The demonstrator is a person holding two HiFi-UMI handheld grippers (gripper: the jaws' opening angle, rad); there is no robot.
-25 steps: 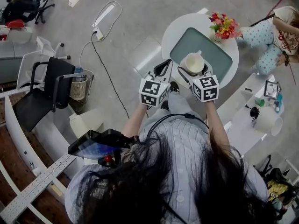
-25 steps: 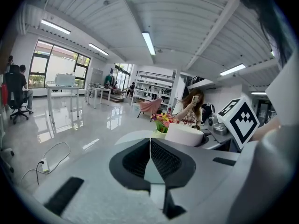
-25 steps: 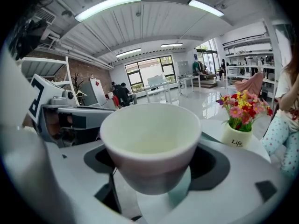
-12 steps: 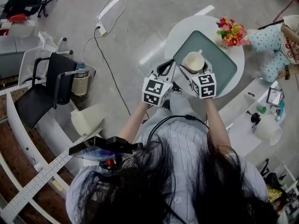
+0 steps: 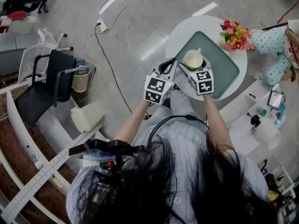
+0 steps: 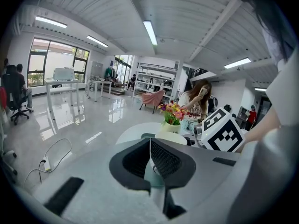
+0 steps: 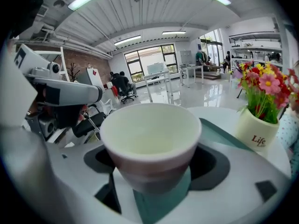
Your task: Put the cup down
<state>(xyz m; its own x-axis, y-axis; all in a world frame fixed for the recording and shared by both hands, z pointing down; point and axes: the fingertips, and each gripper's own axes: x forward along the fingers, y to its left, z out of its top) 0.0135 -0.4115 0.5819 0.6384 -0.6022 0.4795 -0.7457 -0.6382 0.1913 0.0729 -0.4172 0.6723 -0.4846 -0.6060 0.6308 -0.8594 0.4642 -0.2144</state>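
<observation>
The cup (image 7: 150, 139) is not down yet, as far as I can judge: the right gripper (image 7: 152, 174) has its jaws clamped on the cup's lower sides and holds it over the green tray (image 5: 223, 69) on the round white table (image 5: 187, 24), at the tray's near end, closest to the person. Whether the cup's base already touches the tray cannot be told from any view, since the gripper body hides the underside. What seems left is to settle it on the tray, if it is not there, and to open the jaws and draw back. The cup stands upright, its long axis vertical and its mouth facing straight up, and it looks empty inside. A small nub on the far side of its rim in the head view may be a handle pointing away from the person. The left gripper (image 6: 150, 157) takes no part: its jaws are closed together on nothing, beside the right one near the table's edge. A pot of flowers (image 7: 256, 129) stands farther back on the table.
</observation>
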